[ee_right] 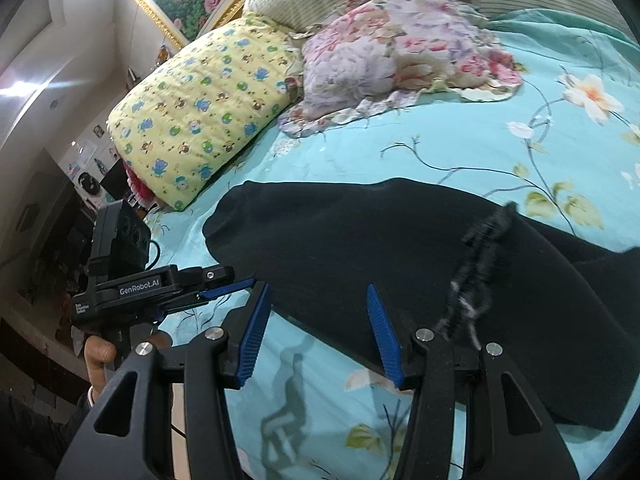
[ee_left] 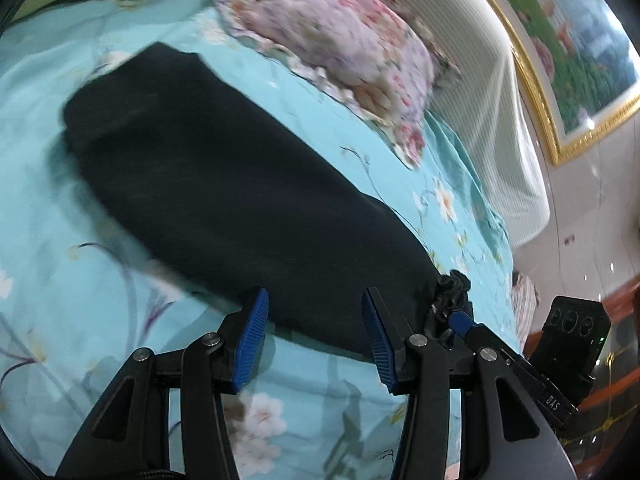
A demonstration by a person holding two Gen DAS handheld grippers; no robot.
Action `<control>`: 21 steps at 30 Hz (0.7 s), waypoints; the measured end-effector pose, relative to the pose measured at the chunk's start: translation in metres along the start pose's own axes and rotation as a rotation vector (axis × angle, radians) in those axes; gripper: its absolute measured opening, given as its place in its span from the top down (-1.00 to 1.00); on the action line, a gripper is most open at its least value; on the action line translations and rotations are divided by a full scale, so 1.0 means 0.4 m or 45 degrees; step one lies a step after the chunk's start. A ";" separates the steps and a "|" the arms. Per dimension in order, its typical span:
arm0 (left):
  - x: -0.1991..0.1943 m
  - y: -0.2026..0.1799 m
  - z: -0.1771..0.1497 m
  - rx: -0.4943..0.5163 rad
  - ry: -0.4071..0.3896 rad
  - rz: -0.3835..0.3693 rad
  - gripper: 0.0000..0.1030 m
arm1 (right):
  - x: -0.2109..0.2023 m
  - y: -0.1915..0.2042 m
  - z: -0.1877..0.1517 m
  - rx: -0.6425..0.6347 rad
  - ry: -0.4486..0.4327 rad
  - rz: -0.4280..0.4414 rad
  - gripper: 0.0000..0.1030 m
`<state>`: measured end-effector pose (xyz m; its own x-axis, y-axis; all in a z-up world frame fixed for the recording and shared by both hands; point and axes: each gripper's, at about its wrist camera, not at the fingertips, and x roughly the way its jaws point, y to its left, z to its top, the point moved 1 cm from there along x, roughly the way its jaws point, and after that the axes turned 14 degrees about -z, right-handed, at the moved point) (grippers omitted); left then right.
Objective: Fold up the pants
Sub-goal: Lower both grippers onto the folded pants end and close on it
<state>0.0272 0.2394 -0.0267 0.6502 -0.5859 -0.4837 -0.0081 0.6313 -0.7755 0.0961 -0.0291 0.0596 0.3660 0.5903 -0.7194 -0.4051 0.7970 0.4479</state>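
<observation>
In the left wrist view, the left gripper (ee_left: 314, 338) is hovering with its blue-padded fingers (ee_left: 250, 344) spread wide and nothing between them, just above the near edge of the black pants (ee_left: 224, 184); the pants are lying flat as one long dark band on the turquoise floral bedsheet (ee_left: 60, 220), running from the upper left toward the lower right; a dark drawstring (ee_left: 450, 292) is bunching at their near right end, just beside the right gripper (ee_left: 460, 322), whose blue tip is sitting at that cord, though whether it is pinching anything I cannot tell here; a pink floral pillow (ee_left: 340, 48) is lying beyond the pants.

In the right wrist view, the left gripper (ee_right: 224, 286) is appearing at the far left, held by a hand (ee_right: 100, 354); a yellow patterned quilt (ee_right: 200, 108) is lying beyond it; the right gripper (ee_right: 316, 332) is standing wide apart and empty over the pants' (ee_right: 360, 240) near edge; the drawstring (ee_right: 476, 264) is trailing, blurred, across the cloth to its right.
</observation>
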 end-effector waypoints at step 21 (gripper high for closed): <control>-0.144 0.219 0.071 -0.246 -0.212 0.117 0.05 | 0.146 0.137 0.119 -0.194 0.092 0.051 -0.01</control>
<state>0.0106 0.3429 -0.0554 0.7560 -0.4289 -0.4945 -0.2071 0.5599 -0.8023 0.1353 0.0549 0.0673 0.2881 0.6063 -0.7412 -0.5425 0.7412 0.3954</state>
